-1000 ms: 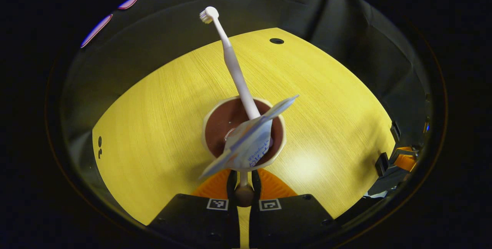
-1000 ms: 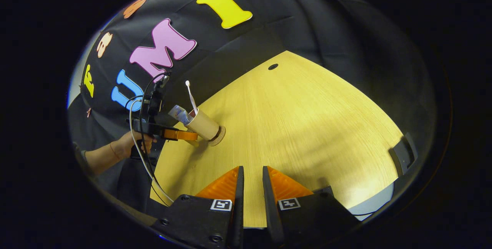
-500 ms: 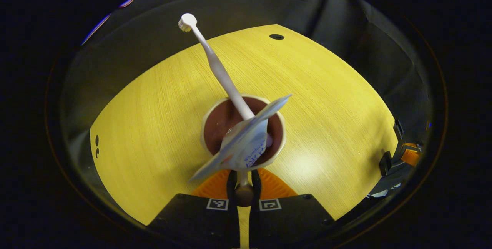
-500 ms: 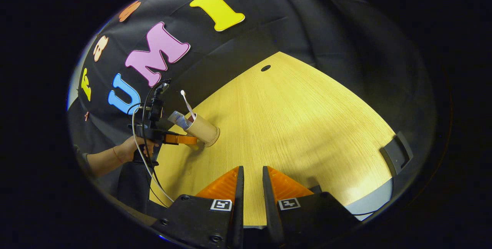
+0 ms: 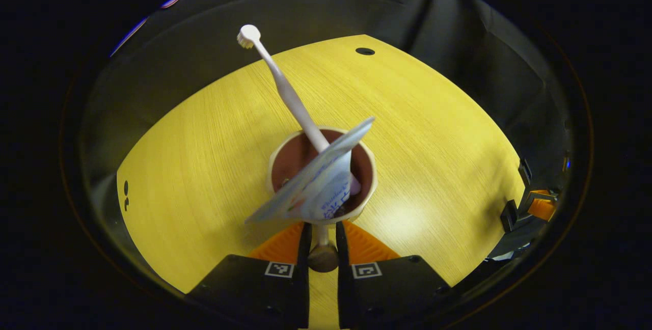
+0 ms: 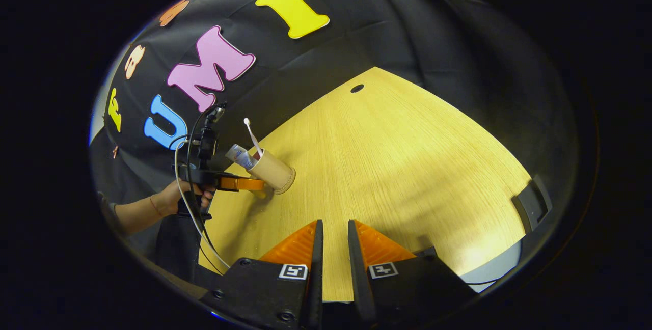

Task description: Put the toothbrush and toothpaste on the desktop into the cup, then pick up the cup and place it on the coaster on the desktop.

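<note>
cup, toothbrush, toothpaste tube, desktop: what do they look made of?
Cup: pale matte outside, glossy brown inside, probably ceramic or plastic.
Toothbrush: smooth white, likely plastic.
Toothpaste tube: thin, crimped flat at the end, looks like soft plastic laminate.
Desktop: fine straight grain with a light sheen, wood or wood-look laminate.

From my station both feeds looked dim at the margins, with the wooden desktop (image 5: 214, 131) lit warmly from overhead and a soft glare patch showing on it in the left gripper view, just right of the cup (image 5: 322, 174). The toothpaste (image 5: 318, 182) was a little smeared by motion blur while the toothbrush (image 5: 285, 90) read sharp, and a faint shadow lay on the wood beside the cup in the right gripper view. Fisheye bending curved the desktop's edges strongly, and the booth's wall (image 6: 407, 39) fell off into near darkness.
</note>
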Demonstrator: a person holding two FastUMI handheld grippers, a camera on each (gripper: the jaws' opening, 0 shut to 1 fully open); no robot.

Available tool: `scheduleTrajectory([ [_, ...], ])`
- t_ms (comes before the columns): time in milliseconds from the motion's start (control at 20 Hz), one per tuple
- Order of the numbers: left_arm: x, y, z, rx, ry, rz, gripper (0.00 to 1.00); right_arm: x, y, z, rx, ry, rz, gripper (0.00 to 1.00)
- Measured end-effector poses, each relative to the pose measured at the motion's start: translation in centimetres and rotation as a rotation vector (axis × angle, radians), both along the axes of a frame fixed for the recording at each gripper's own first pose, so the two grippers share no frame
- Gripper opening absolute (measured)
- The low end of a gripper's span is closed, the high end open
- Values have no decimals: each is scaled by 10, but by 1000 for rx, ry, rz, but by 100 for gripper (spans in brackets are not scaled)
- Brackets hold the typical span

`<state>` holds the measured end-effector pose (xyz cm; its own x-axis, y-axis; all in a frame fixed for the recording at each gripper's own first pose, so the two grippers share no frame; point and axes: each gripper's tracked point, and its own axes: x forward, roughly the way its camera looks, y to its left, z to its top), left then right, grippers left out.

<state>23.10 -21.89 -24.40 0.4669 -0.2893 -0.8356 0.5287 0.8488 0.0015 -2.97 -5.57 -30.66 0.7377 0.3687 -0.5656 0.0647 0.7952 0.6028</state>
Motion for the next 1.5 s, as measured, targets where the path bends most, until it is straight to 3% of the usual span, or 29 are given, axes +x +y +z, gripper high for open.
scheduleTrajectory([
  [50, 1, -1, 0, -1, -2, -5, 27, 1, 0, 1, 0, -2, -2, 29],
  [150, 0, 0, 3, -5, -8, -18, 28, 4, 1, 2, 1, -4, -9, 29],
  [300, -2, 1, 6, -2, -26, -52, 40, 5, 5, 4, 2, -6, -10, 29],
  [350, -2, 3, 5, 5, -36, -60, 38, 5, 8, 5, 0, -10, -8, 29],
  [400, -3, 4, 5, 7, -33, -66, 50, 6, 11, 6, -2, -12, -3, 29],
  [950, -27, 25, 45, -38, -149, -69, 78, 11, 44, 18, -2, -29, 30, 29],
  [1200, -56, 46, 79, -98, -228, -19, 80, 14, 62, 28, -5, -38, 68, 32],
  [1250, -64, 50, 85, -117, -242, -1, 76, 15, 65, 31, -6, -41, 77, 36],
  [1300, -72, 57, 91, -134, -253, 19, 80, 16, 69, 34, -8, -46, 87, 55],
  [1350, -80, 65, 95, -147, -266, 43, 80, 17, 73, 36, -11, -49, 98, 38],
  [1400, -87, 74, 100, -156, -282, 74, 80, 17, 78, 38, -13, -51, 112, 39],
  [1500, -98, 94, 109, -161, -320, 126, 80, 16, 86, 41, -16, -51, 137, 49],
])
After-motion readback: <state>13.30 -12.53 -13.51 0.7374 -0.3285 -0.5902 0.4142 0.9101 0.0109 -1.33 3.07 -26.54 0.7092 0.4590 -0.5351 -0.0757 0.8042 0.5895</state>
